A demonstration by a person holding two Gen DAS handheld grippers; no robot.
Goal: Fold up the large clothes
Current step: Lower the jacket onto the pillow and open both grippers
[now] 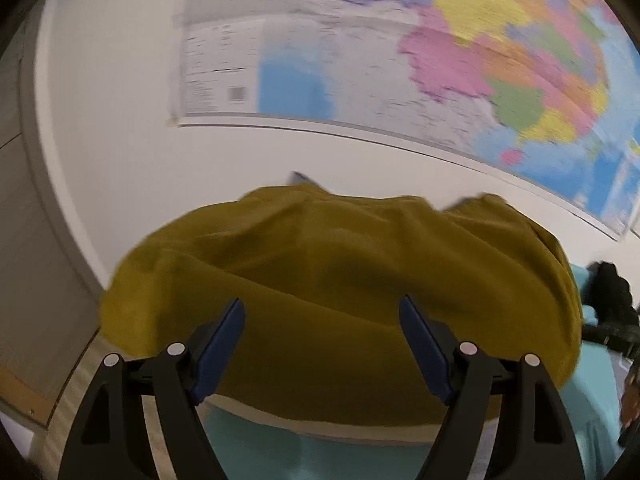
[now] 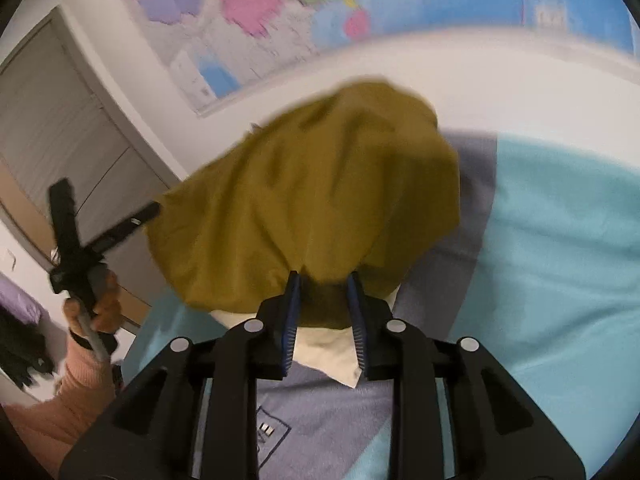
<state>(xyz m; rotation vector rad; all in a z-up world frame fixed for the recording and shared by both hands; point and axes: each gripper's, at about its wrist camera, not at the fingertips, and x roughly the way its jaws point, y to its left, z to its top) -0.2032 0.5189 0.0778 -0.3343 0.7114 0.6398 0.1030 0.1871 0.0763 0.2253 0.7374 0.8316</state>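
Note:
A mustard-yellow garment (image 1: 332,280) lies bunched in a heap on a light blue bed sheet (image 1: 280,456). In the left wrist view my left gripper (image 1: 322,310) stands open just in front of the heap, with nothing pinched between its blue pads. In the right wrist view my right gripper (image 2: 324,280) has its pads closed on a fold at the near edge of the mustard garment (image 2: 312,200). The left gripper (image 2: 107,199) also shows at the left of that view, open and clear of the cloth, held by a hand in a pink sleeve (image 2: 80,380).
Under the heap lie a cream cloth (image 2: 324,350) and a grey-lavender garment with a small logo (image 2: 320,420). A coloured wall map (image 1: 440,60) hangs on the white wall behind the bed. A grey door (image 2: 60,120) stands at the left.

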